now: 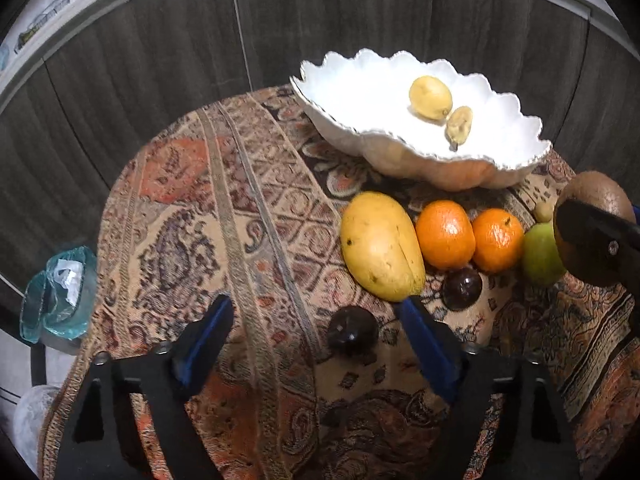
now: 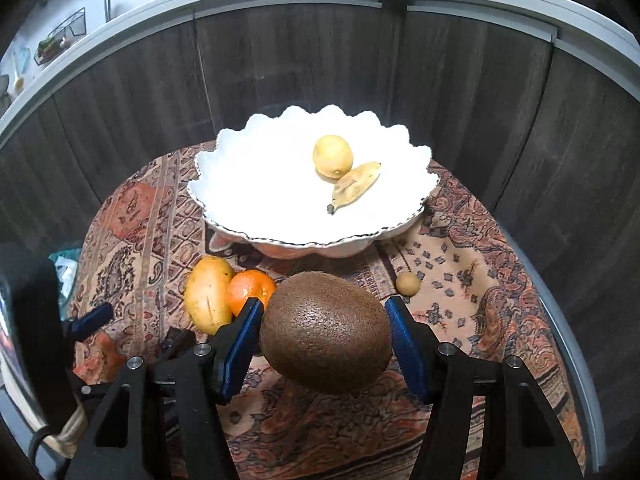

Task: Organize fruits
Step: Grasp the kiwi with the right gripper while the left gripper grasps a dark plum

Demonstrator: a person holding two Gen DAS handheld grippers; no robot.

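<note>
A white scalloped bowl sits at the far side of the patterned table and holds a lemon and a small banana. My right gripper is shut on a brown kiwi, held above the cloth in front of the bowl. My left gripper is open and empty, with a dark plum between its fingers. On the cloth lie a mango, two oranges, a green fruit and a second plum.
A small tan round fruit lies on the cloth right of the kiwi. A blue glass dish stands off the table's left edge. Dark wood cabinet panels curve behind the table under a white counter.
</note>
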